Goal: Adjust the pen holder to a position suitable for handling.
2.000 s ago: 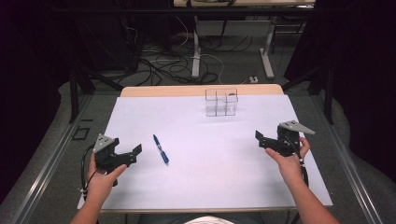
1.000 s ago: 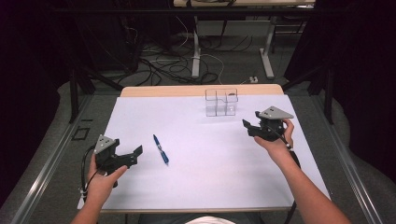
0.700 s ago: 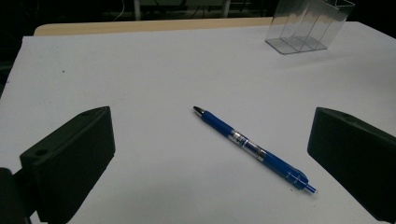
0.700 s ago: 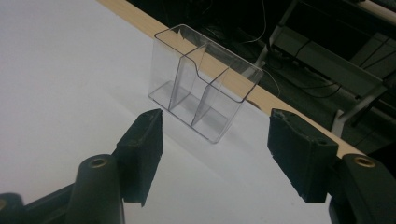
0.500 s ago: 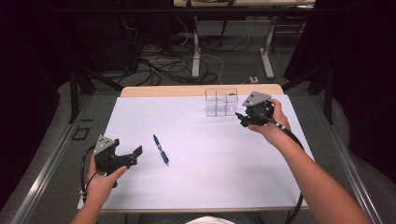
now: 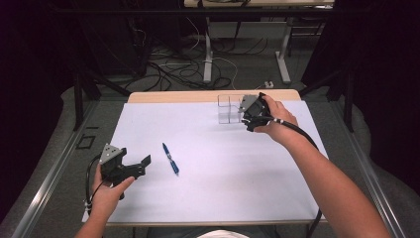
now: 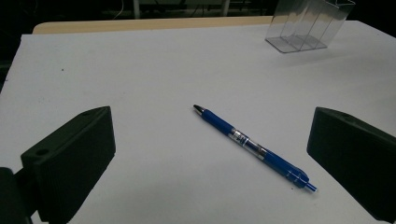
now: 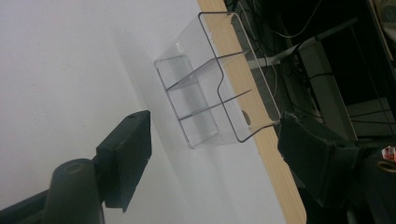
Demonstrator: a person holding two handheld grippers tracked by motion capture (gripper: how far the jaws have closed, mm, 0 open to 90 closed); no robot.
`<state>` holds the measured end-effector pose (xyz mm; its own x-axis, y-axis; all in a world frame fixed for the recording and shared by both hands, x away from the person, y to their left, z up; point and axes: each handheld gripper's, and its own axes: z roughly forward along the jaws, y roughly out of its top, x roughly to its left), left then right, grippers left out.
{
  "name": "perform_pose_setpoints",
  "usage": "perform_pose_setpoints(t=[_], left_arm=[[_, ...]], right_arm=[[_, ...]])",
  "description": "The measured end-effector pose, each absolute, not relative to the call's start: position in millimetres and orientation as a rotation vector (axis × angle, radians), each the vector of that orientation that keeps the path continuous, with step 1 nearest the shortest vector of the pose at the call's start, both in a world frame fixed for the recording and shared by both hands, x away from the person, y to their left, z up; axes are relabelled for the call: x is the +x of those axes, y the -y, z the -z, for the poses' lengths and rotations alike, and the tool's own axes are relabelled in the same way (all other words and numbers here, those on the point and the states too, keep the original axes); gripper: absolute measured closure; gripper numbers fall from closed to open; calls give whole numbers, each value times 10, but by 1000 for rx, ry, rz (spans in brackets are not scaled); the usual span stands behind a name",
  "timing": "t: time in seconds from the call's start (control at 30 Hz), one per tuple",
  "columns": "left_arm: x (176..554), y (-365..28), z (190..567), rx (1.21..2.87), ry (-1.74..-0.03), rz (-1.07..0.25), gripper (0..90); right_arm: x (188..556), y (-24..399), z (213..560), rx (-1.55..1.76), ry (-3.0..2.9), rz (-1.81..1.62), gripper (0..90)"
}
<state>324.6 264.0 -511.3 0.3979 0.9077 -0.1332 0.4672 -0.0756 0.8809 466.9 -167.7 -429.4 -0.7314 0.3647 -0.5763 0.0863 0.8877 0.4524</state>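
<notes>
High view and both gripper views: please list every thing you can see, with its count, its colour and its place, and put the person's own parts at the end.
Pen: one, blue, lying flat on the white sheet, left of centre, in front of the left gripper.
Clear organizer: one, transparent with inner dividers, standing at the far edge of the sheet.
White sheet: one, white, covering most of the table top.
Table: one, light wood, showing as a strip at the far edge.
Cables: several, dark and white, on the floor beyond the table.
Left gripper: one, black, jaws open, near left of the sheet.
Right gripper: one, black, jaws open, right beside the organizer.
</notes>
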Motion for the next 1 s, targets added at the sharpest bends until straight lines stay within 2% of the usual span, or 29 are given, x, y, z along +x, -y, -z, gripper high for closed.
perform_pose_setpoints(t=[0.27, 0.57, 0.6, 0.73, 1.0], left_arm=[[3247, -2644, 5117, 1705, -1215, -580, 11], [3248, -2652, 5123, 1705, -1218, -574, 14], [3249, -2654, 5124, 1705, -1218, -574, 14], [3251, -2660, 5128, 1702, -1221, -573, 15], [3248, -2667, 5131, 1698, -1221, -575, 17]], right_arm=[[4885, 1570, 4297, 234, -2416, -450, 295], [5146, 1526, 4288, 241, -2485, -412, 409], [5220, 1520, 4358, 221, -2445, -501, 431], [5289, 1479, 4356, 220, -2540, -375, 476], [5413, 1426, 4457, 166, -2585, -368, 491]])
